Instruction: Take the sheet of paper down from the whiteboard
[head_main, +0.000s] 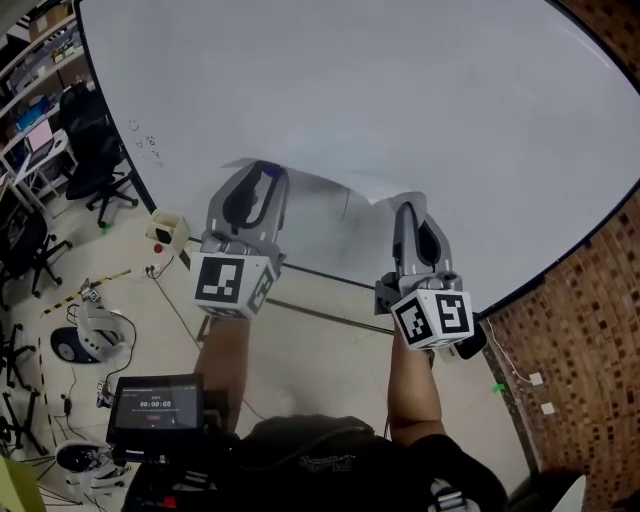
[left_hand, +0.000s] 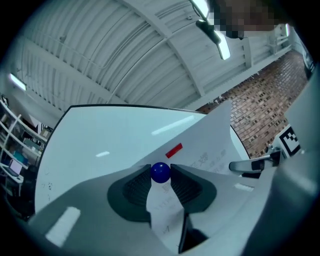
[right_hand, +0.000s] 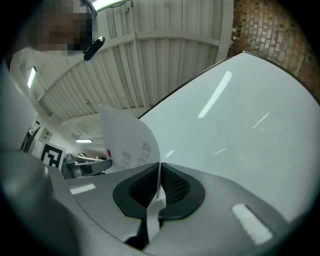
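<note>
A white sheet of paper (head_main: 330, 198) hangs between my two grippers in front of the whiteboard (head_main: 400, 100). My left gripper (head_main: 262, 172) is shut on a blue ball magnet (left_hand: 160, 172), and the sheet's left edge runs between the same pads. In the left gripper view the paper (left_hand: 210, 145) shows faint print and a red mark (left_hand: 173, 150). My right gripper (head_main: 408, 206) is shut on the sheet's right edge. In the right gripper view the paper (right_hand: 127, 140) curls up to the left from the jaws (right_hand: 159, 172). The sheet bows away from the board.
The board's lower rail (head_main: 330, 276) runs just under the grippers. A brick wall (head_main: 590, 340) stands at the right. Office chairs (head_main: 95, 150), a small white device (head_main: 168, 232), cables and a timer screen (head_main: 155, 405) are at the left and below.
</note>
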